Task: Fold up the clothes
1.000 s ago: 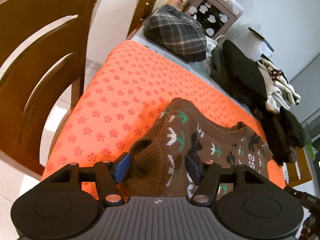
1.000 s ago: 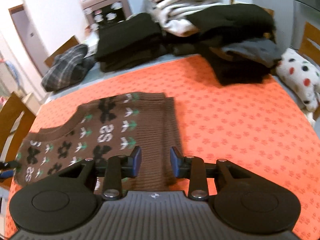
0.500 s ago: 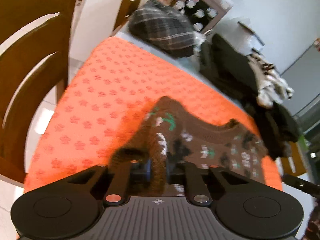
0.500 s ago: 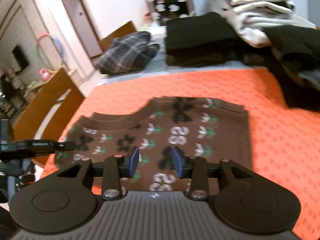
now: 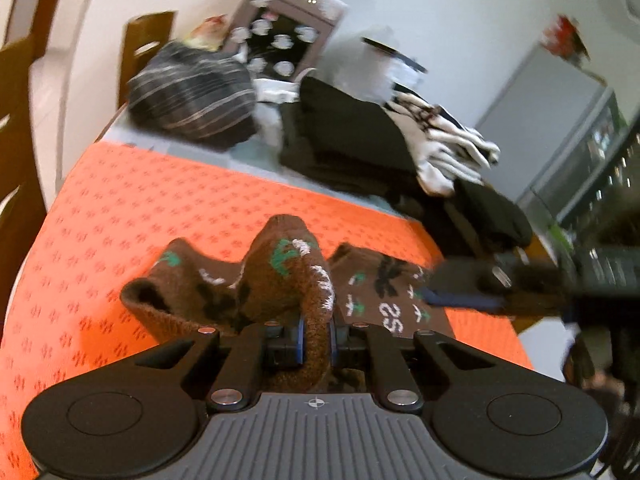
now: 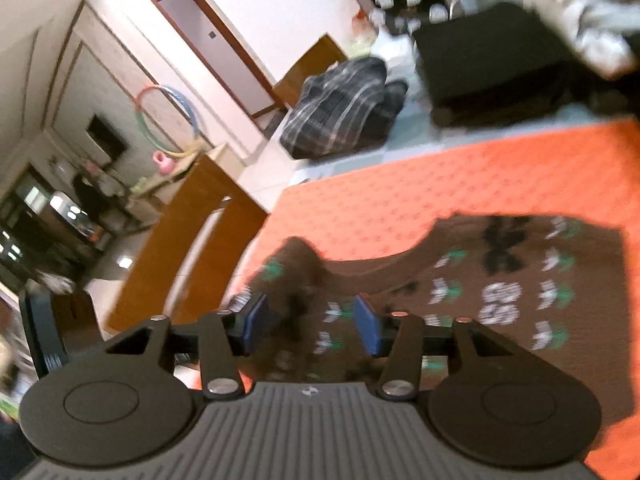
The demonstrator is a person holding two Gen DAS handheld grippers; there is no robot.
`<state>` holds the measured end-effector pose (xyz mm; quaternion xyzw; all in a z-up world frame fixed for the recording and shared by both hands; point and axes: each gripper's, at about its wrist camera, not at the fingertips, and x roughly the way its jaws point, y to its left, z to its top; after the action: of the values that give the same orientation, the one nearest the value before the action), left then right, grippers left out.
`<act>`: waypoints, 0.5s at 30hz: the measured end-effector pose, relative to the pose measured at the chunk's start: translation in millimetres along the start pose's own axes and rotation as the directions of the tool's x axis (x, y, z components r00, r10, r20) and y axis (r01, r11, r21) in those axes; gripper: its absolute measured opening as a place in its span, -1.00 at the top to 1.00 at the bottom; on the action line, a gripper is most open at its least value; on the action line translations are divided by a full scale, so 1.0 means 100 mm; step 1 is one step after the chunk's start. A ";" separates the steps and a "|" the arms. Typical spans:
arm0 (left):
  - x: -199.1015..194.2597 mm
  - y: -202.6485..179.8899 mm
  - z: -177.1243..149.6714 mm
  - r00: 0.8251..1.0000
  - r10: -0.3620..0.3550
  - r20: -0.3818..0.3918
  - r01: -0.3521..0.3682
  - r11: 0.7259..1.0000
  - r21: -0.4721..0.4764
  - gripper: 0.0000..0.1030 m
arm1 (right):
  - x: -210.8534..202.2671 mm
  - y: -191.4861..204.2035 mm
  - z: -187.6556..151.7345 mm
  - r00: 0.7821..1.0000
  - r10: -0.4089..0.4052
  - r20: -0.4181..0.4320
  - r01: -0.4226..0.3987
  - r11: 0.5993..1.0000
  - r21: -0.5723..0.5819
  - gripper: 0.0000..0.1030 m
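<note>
A brown knitted sweater (image 5: pixel 372 292) with green, white and black motifs lies on the orange cloth (image 5: pixel 140 216) of the table. My left gripper (image 5: pixel 316 334) is shut on a bunched-up sleeve or edge of the sweater and lifts it off the cloth. In the right wrist view the sweater (image 6: pixel 500 280) lies mostly flat. My right gripper (image 6: pixel 308 320) is open, its blue pads on either side of a raised part of the sweater near its left end. The right gripper also shows in the left wrist view (image 5: pixel 480 292), blurred, over the sweater's far side.
A plaid garment (image 5: pixel 192 96), a stack of black clothes (image 5: pixel 352 136) and white patterned clothes (image 5: pixel 448 148) lie along the table's far side. A patterned box (image 5: pixel 280 40) stands behind them. Wooden chairs (image 6: pixel 180 240) stand at the table's left edge.
My left gripper has closed on the sweater and lifted that part. My right gripper has moved left along the sweater towards the lifted end and has opened wider.
</note>
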<state>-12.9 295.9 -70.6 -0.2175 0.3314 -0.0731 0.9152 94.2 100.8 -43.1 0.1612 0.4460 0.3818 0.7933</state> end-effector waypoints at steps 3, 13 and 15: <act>0.01 -0.10 -0.02 1.000 0.014 -0.001 -0.014 0.998 0.059 0.73 | 0.24 -0.01 0.11 0.998 0.038 -0.049 -0.034 0.996 0.084 -0.06; -0.28 -0.07 -0.03 0.998 0.017 0.062 -0.019 0.999 0.035 -0.07 | 0.75 -0.09 0.19 0.988 0.025 -0.154 0.010 0.975 0.223 0.77; -0.43 0.00 0.00 0.992 0.054 0.112 -0.056 0.998 0.008 -0.21 | 0.71 -0.14 0.17 0.989 0.018 -0.147 0.016 0.973 0.232 0.77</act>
<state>-46.0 308.2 -46.1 -0.2069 0.2852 -0.0375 0.9351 137.0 146.0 -84.0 0.2245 0.5452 0.3381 0.7335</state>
